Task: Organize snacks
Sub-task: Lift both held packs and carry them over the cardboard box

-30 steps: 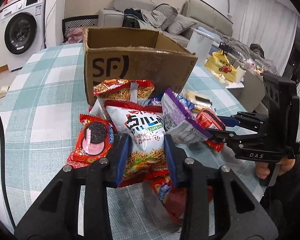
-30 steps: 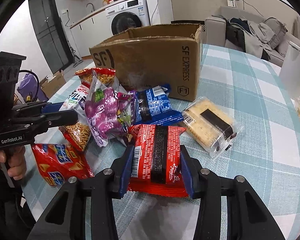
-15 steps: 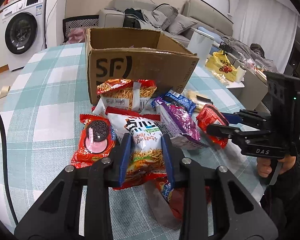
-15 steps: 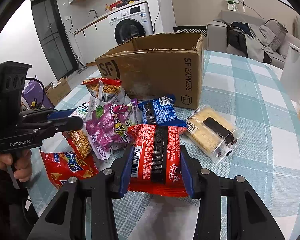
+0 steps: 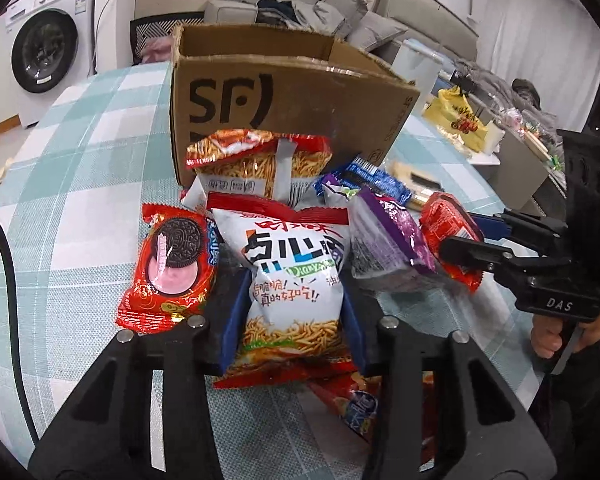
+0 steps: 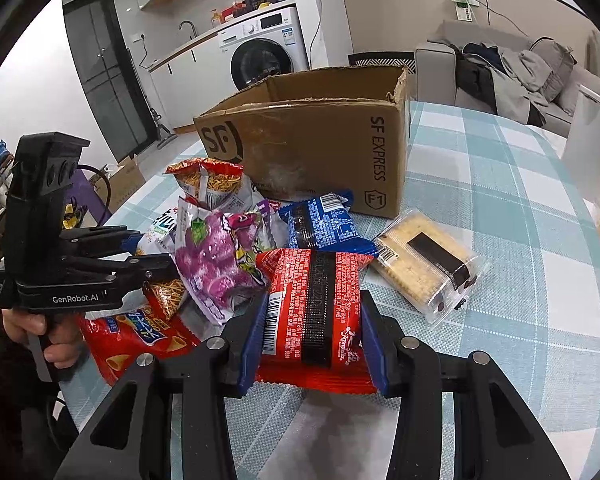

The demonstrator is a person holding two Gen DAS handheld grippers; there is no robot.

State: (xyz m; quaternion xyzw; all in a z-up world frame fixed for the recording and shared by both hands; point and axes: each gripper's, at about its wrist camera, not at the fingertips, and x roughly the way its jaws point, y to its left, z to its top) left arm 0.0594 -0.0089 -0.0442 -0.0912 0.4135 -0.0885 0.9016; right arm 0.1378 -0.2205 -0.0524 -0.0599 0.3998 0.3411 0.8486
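Snacks are heaped on the checked tablecloth just in front of an open cardboard box, presumably so that each packet can be lifted the short way over its near wall. The white noodle-snack bag is straddled by the left gripper, whose jaws are opening at this moment with the bag between them; whether the blue pads press on the bag cannot be told, so the grip is judged as being released or reset. The red packet is pinched across its width by the right gripper, its pads pressed against both edges, a hold that suits a flat, slippery wrapper. A red cookie pack, a purple bag, a blue packet and a clear cracker tray lie unheld around them, none yet in the box.
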